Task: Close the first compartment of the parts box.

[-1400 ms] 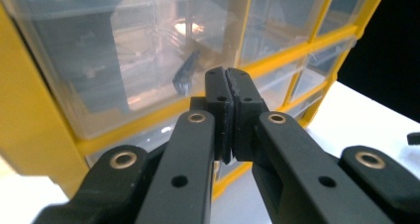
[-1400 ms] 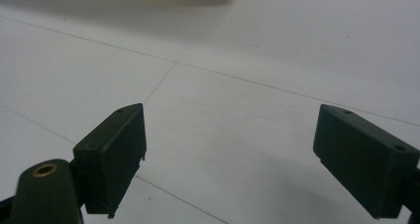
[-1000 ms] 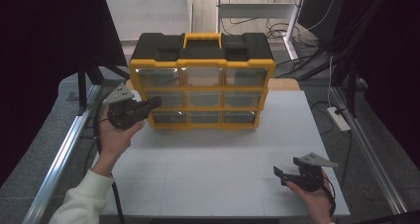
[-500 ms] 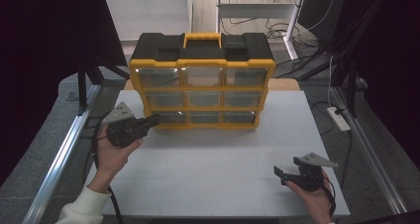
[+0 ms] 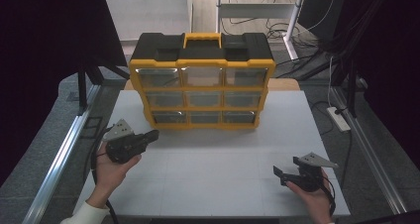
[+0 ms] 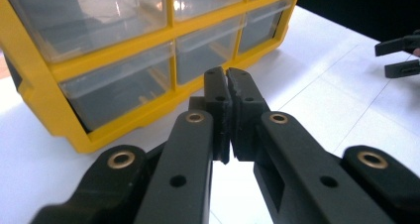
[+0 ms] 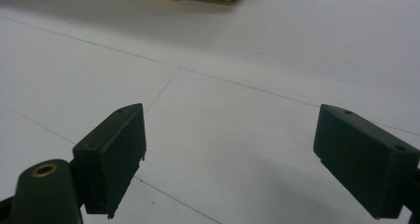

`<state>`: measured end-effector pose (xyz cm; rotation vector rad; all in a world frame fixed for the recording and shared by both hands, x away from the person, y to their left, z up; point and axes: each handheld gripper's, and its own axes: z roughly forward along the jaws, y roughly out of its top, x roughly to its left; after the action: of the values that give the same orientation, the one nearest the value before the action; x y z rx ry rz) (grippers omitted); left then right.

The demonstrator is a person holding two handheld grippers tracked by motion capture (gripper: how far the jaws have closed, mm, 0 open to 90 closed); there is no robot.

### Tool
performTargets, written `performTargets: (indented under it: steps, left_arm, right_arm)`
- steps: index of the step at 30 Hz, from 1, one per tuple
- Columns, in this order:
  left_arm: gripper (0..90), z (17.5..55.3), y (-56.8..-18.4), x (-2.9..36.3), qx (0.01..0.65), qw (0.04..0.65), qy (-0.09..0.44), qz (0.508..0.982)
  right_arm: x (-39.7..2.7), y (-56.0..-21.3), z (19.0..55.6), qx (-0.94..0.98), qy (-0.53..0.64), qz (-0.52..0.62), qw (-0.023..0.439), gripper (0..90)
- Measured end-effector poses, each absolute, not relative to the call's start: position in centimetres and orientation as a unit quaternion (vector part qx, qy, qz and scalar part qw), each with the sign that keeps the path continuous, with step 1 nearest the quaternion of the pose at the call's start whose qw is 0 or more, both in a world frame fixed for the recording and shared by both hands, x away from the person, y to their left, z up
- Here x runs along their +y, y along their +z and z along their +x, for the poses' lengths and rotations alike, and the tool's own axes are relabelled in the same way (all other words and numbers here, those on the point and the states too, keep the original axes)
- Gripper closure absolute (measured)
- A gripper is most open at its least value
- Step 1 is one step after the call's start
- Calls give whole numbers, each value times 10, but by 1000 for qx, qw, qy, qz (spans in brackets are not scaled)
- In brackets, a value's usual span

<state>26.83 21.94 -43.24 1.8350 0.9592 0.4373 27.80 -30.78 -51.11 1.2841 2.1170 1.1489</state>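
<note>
At table's far centre: yellow-and-black drawer organizer (image 5: 202, 80), upright, long axis running left-right, drawer fronts facing the person, carry handle (image 5: 202, 37) on top. Three rows of three clear drawers, all pushed in; contents can't be made out through the plastic. Left gripper (image 5: 151, 135) sits low near the table (image 5: 208, 184), just off the organizer's bottom-left corner, not touching, tips aimed toward the bottom row (image 6: 143, 80). Its jaws are pressed together, nothing between. Right gripper (image 5: 278, 173) rests near the front right edge, well apart from the organizer, jaws wide apart, empty.
</note>
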Motion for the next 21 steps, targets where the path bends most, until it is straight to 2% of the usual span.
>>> performTargets:
  steps: [8, 10, 15, 21]
  left_arm:
    - [819, 264, -454, 219, 402, 483, 171, 758]
    - [753, 263, -461, 220, 404, 485, 174, 756]
    - [462, 261, -475, 220, 405, 476, 175, 760]
    - [281, 257, -494, 221, 423, 462, 191, 755]
  right_arm:
    - [-307, -511, 278, 761, 414, 456, 205, 134]
    - [-307, -511, 278, 762, 414, 454, 204, 134]
    - [-306, -511, 277, 764, 414, 451, 205, 133]
    - [-306, -511, 278, 767, 415, 445, 204, 133]
